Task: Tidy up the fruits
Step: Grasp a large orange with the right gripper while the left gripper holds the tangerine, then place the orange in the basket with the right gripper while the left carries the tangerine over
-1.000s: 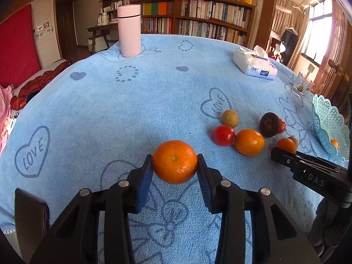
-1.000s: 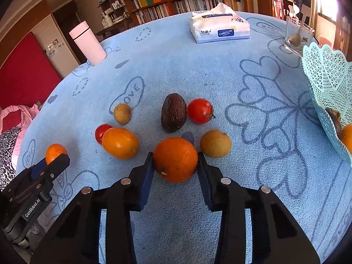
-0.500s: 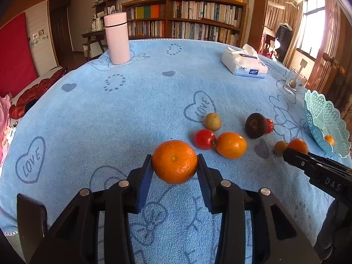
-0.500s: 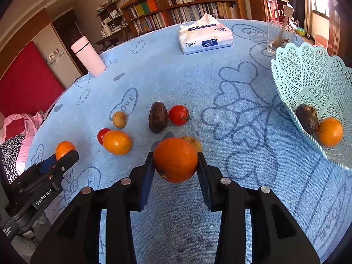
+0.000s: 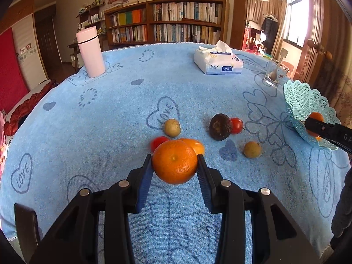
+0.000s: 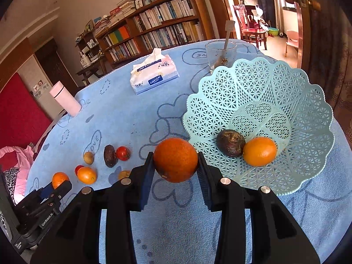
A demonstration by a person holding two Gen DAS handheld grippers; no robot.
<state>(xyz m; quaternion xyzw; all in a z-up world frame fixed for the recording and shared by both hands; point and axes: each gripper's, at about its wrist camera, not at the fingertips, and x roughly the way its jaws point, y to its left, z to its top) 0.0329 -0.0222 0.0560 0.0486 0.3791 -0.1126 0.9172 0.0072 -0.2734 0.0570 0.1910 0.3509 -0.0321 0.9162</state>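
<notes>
My left gripper point(image 5: 175, 165) is shut on a mandarin point(image 5: 175, 164) and holds it above the blue tablecloth, just in front of the fruit group. My right gripper point(image 6: 175, 160) is shut on an orange point(image 6: 175, 159) and holds it beside the left rim of the mint lattice basket point(image 6: 308, 114). The basket holds a dark avocado point(image 6: 230, 142) and an orange fruit point(image 6: 260, 151). On the cloth lie a dark avocado point(image 5: 220, 126), a tomato point(image 5: 237, 125), two brownish round fruits point(image 5: 172, 127) point(image 5: 252, 149), a partly hidden orange point(image 5: 194, 145) and a second tomato point(image 5: 158, 142).
A pink flask point(image 5: 90, 52) stands at the back left. A tissue pack point(image 5: 217, 62) lies at the back middle. A glass with a spoon point(image 6: 220, 55) stands behind the basket. The table edge runs close behind the basket on the right.
My right gripper has lifted the orange off the cloth and carried it right to the basket's rim. My left gripper has moved with the mandarin right and forward toward the fruit group.
</notes>
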